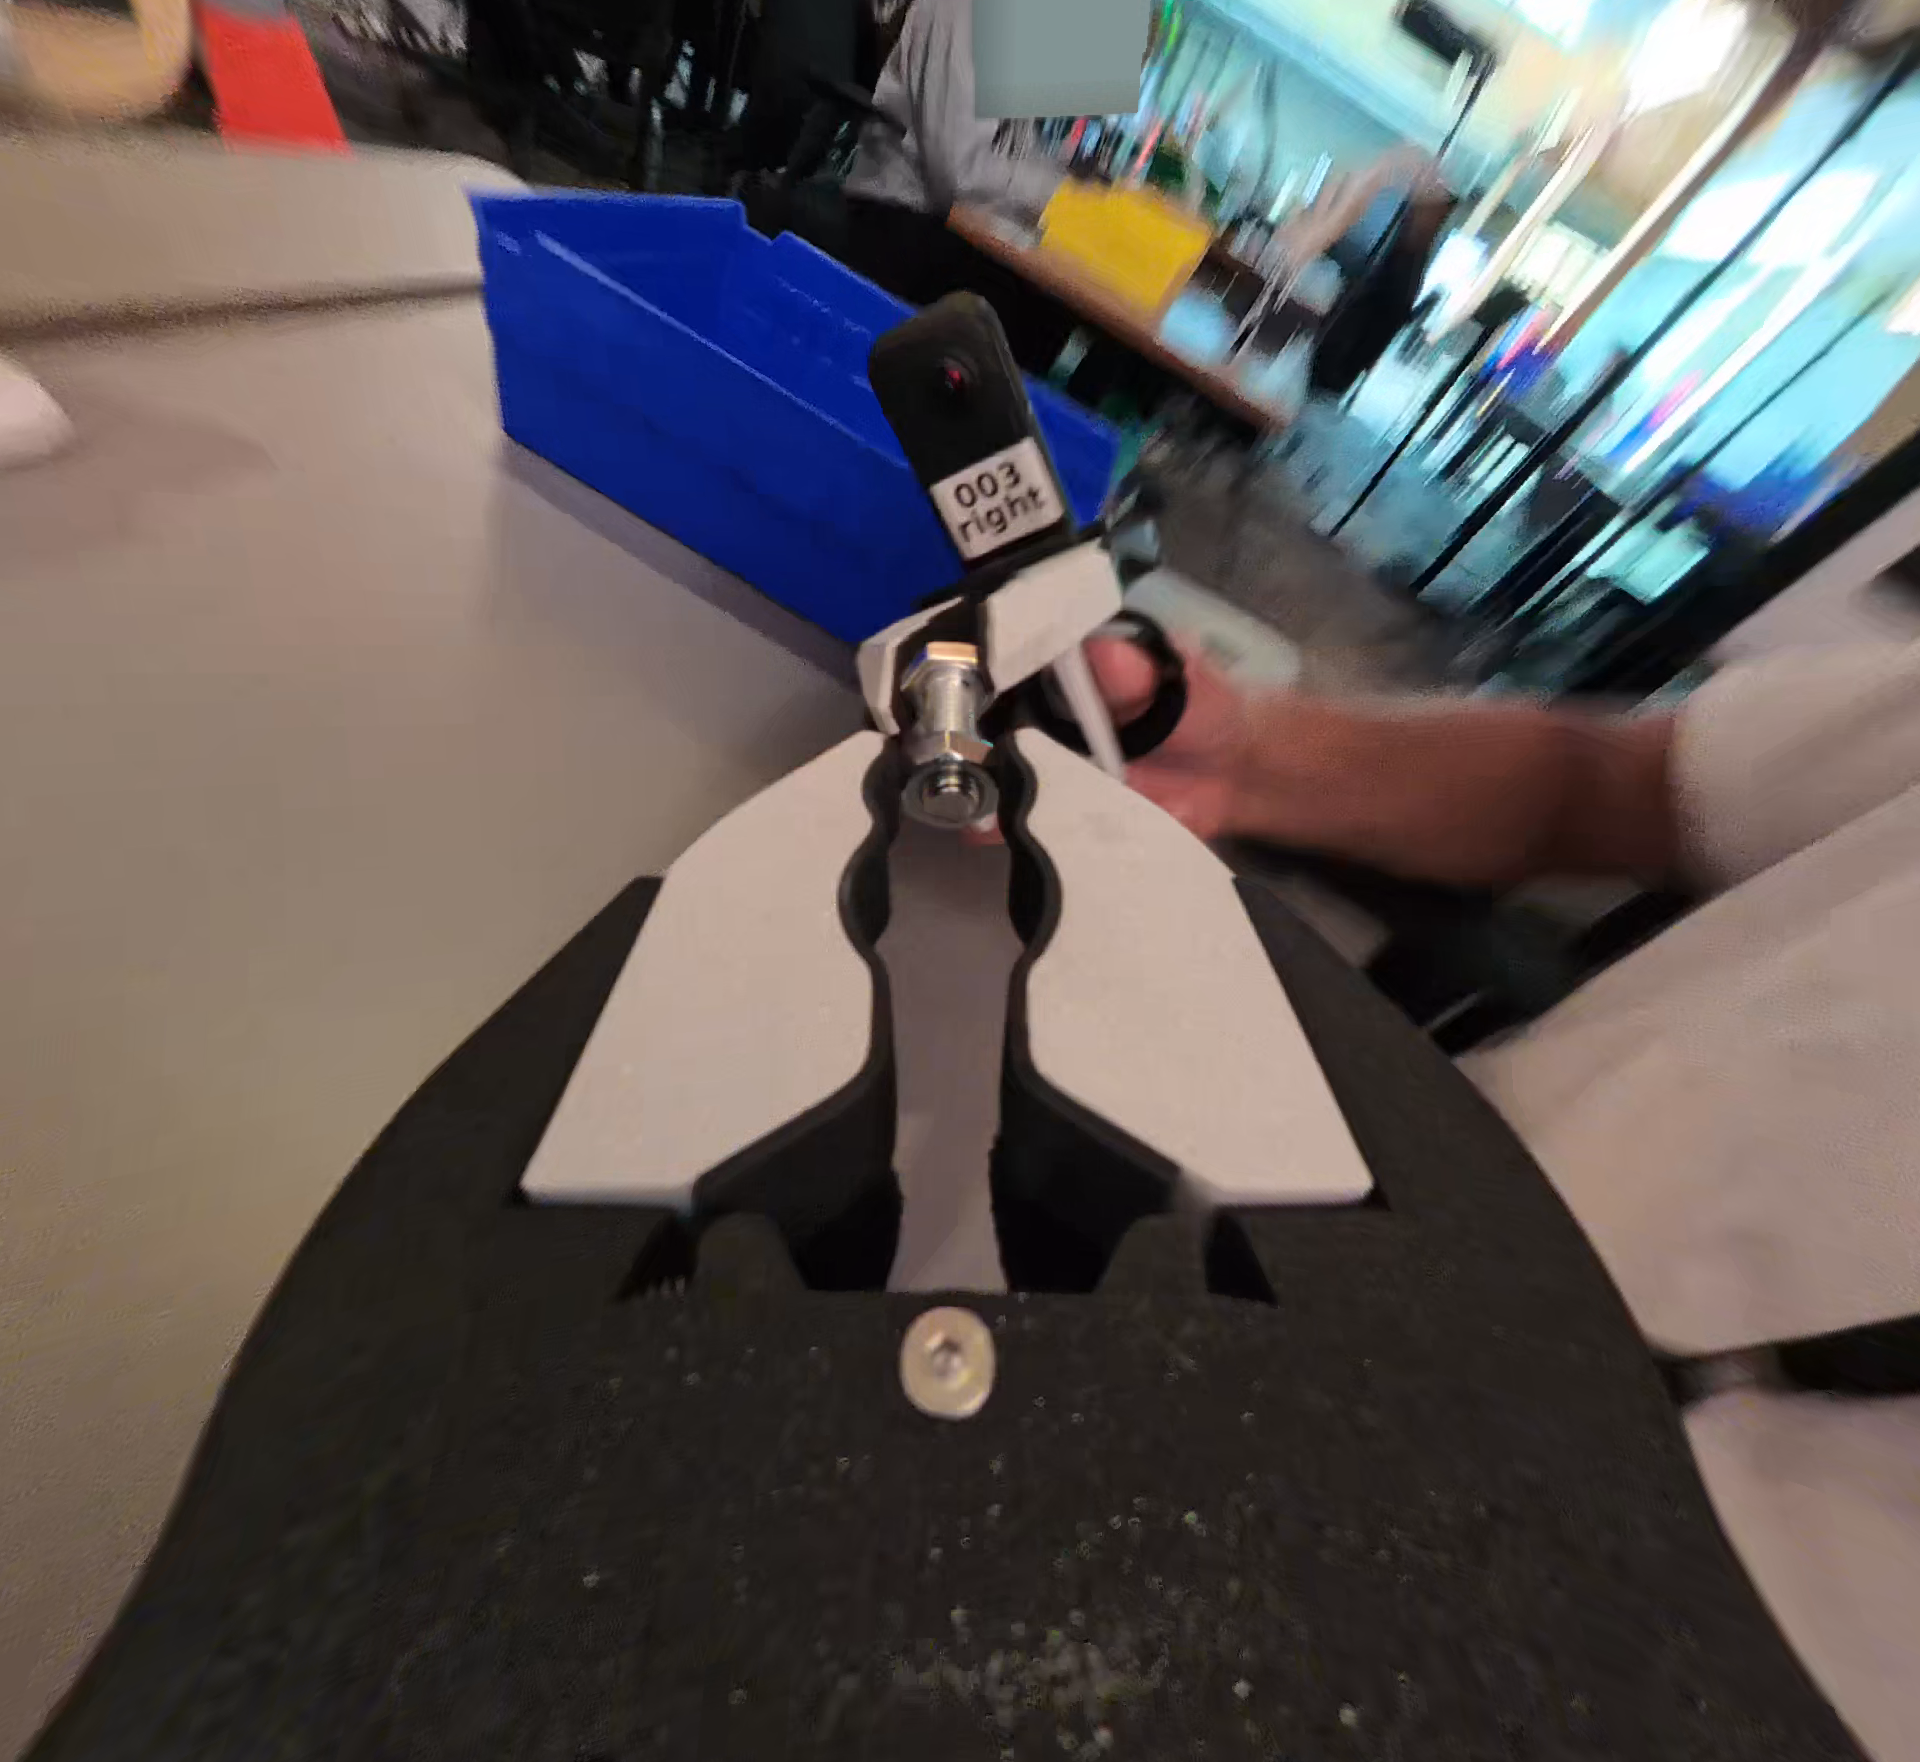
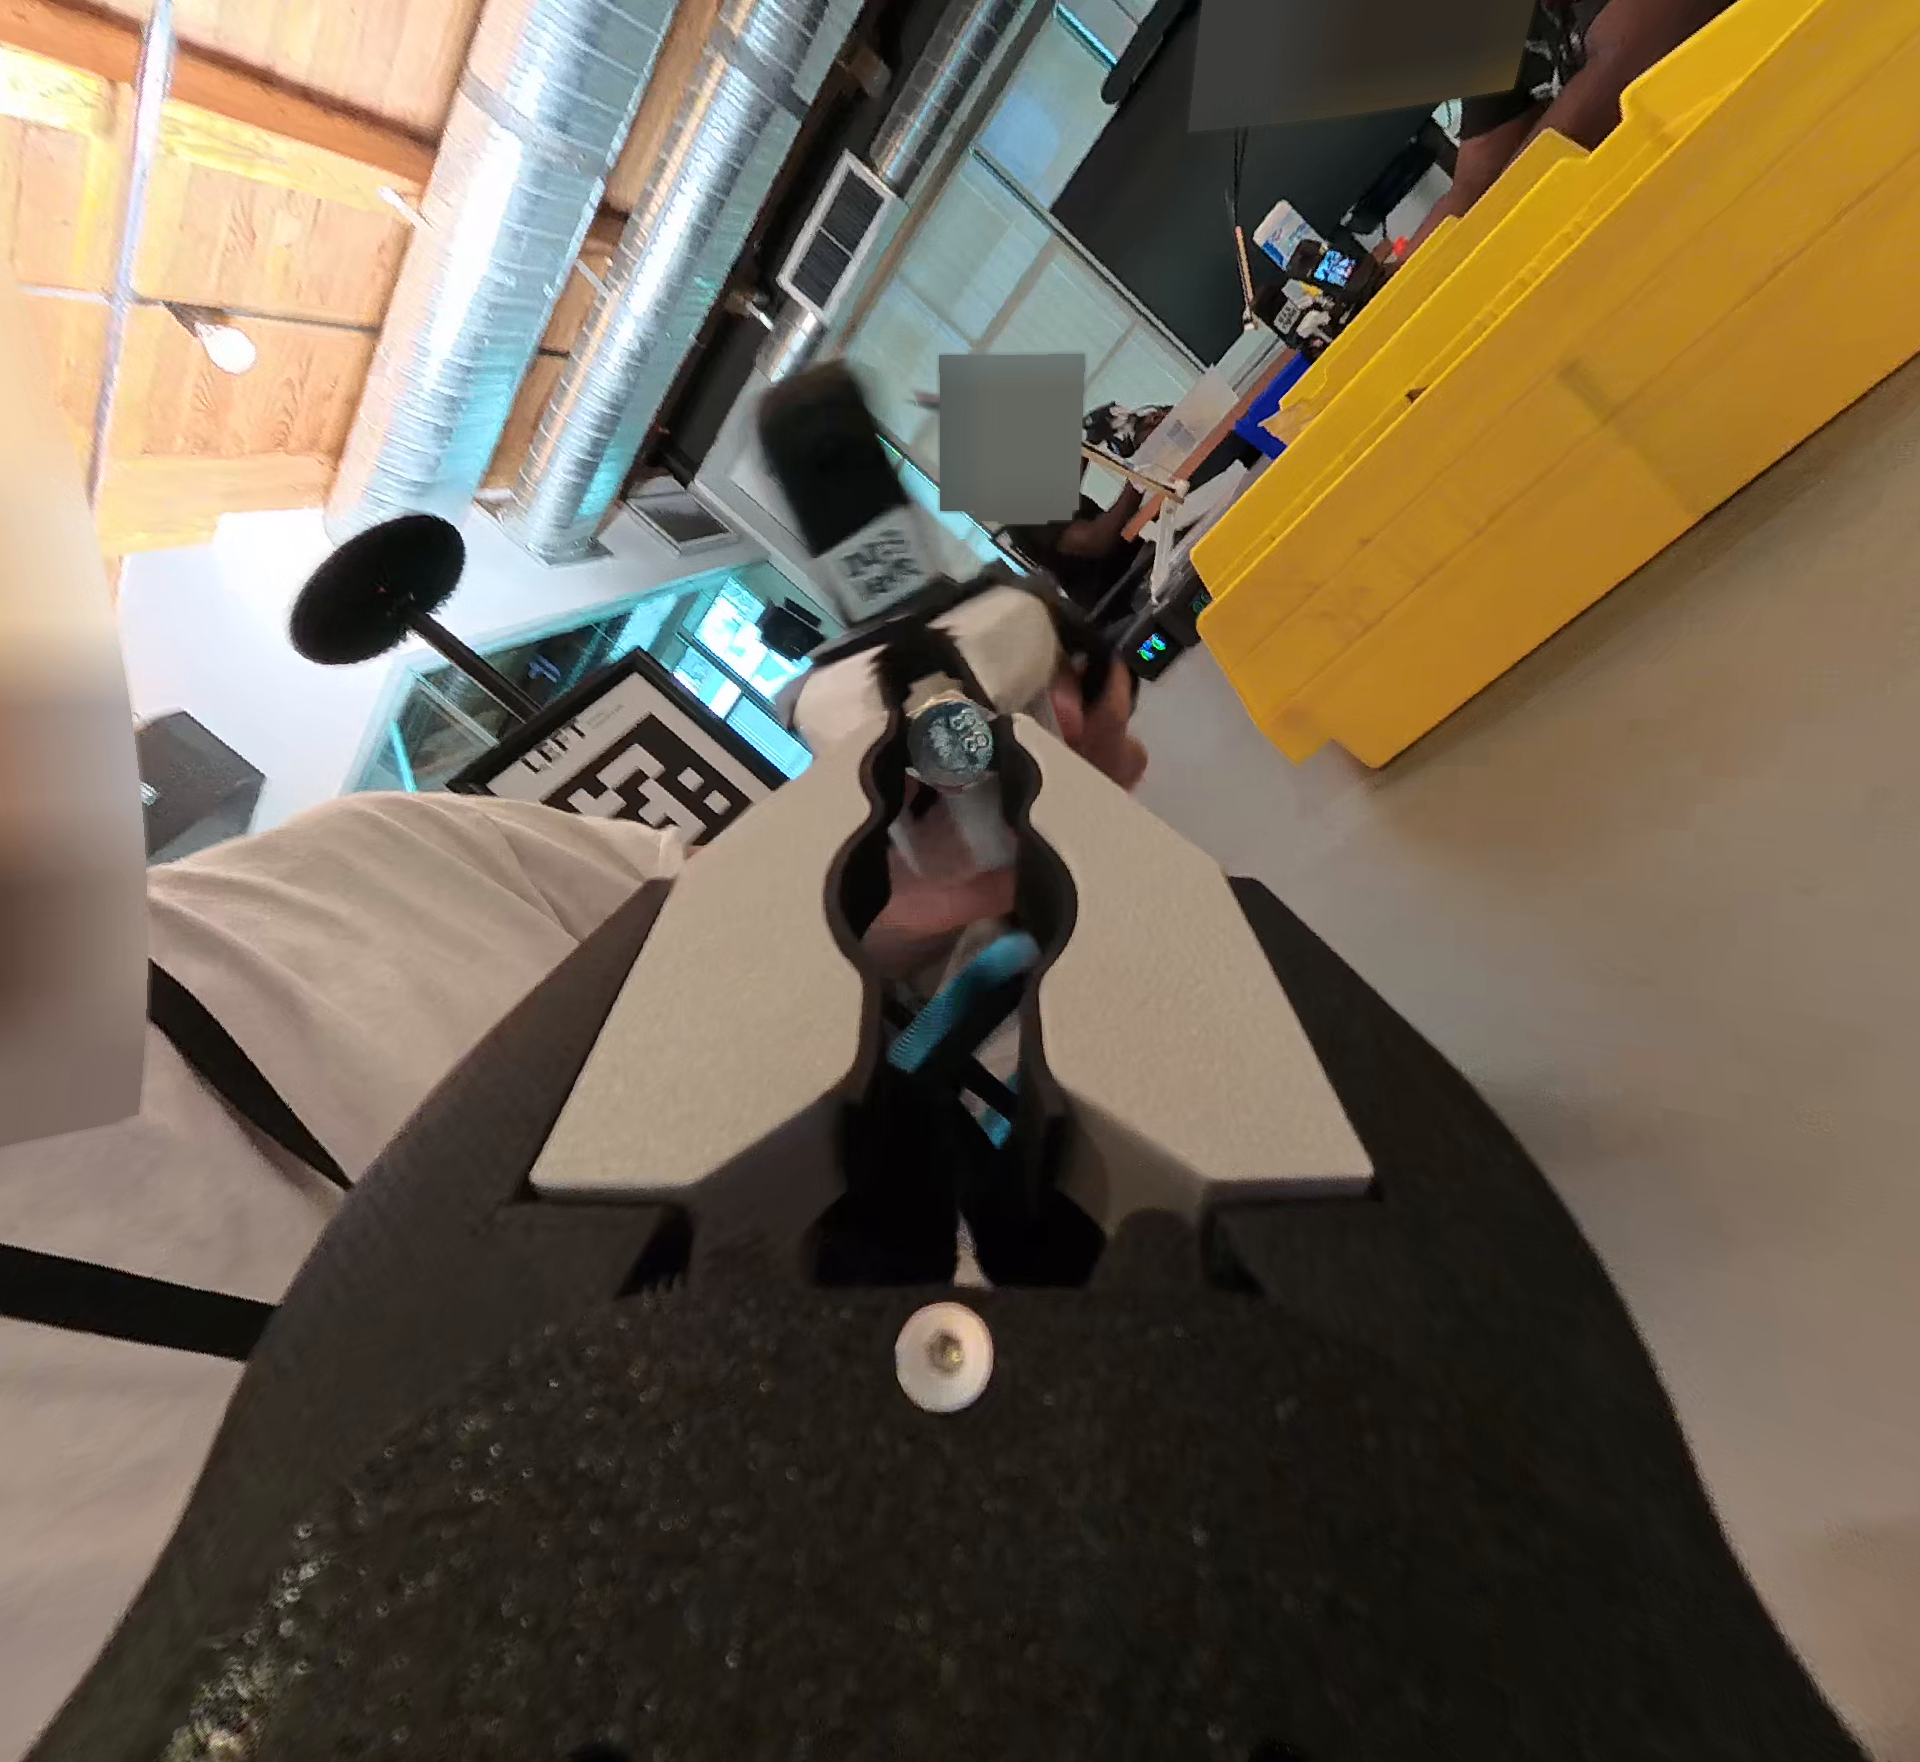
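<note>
Steel bolt (image 1: 943, 725) bridges both grippers above the grey worktop (image 1: 312, 673): the left gripper (image 1: 948, 803) clenches its nut end, the right gripper (image 2: 951, 756) its head (steadying it), near a blue bin (image 1: 665, 382).

Up high there is a wooden ceiling (image 2: 260, 154) with shiny silver pipes (image 2: 582, 206) and one bright lamp (image 2: 227, 346), and far past the tool stand big glass windows (image 1: 1662, 310) full of light.
</note>
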A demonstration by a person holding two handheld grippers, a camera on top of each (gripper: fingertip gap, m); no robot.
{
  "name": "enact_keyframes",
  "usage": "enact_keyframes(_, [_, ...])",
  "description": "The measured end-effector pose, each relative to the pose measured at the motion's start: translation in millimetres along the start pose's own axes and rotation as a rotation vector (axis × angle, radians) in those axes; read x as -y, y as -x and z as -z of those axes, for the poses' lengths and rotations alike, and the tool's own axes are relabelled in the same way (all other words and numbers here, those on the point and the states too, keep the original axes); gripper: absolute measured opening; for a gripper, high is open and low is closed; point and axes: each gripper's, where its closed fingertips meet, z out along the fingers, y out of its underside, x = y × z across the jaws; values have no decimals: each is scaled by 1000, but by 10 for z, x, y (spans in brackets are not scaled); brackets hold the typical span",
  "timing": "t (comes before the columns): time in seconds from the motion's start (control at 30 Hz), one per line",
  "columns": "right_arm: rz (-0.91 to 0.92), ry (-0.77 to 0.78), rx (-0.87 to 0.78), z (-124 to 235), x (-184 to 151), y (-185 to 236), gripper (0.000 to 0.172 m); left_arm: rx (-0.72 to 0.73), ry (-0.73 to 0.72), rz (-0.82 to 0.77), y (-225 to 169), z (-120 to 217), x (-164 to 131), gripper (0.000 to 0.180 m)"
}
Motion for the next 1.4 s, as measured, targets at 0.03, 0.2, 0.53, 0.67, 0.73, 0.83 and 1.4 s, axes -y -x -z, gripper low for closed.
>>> enact_keyframes(0.03, [-14,-10,11,7,14,7,17,44,45,-163,-2,-11,4,17])
enact_keyframes(0.2, [-79,-54,63,32,72,42,17,259,266,-993,14,-44,47,17])
enact_keyframes(0.53, [-110,-80,81,56,99,29,16,467,367,-1979,50,-66,38,25])
enact_keyframes(0.67, [-74,-94,54,100,150,1,17,386,251,-1395,-100,-34,12,41])
enact_keyframes(0.73, [-38,-89,12,138,167,-58,16,404,147,-995,-52,1,36,42])
enact_keyframes(0.83, [-3,-100,-13,157,192,-99,16,298,-14,-328,109,35,-79,46])
enact_keyframes(1.4, [330,-52,-102,-43,35,-32,17,-263,-268,433,83,217,-24,55])
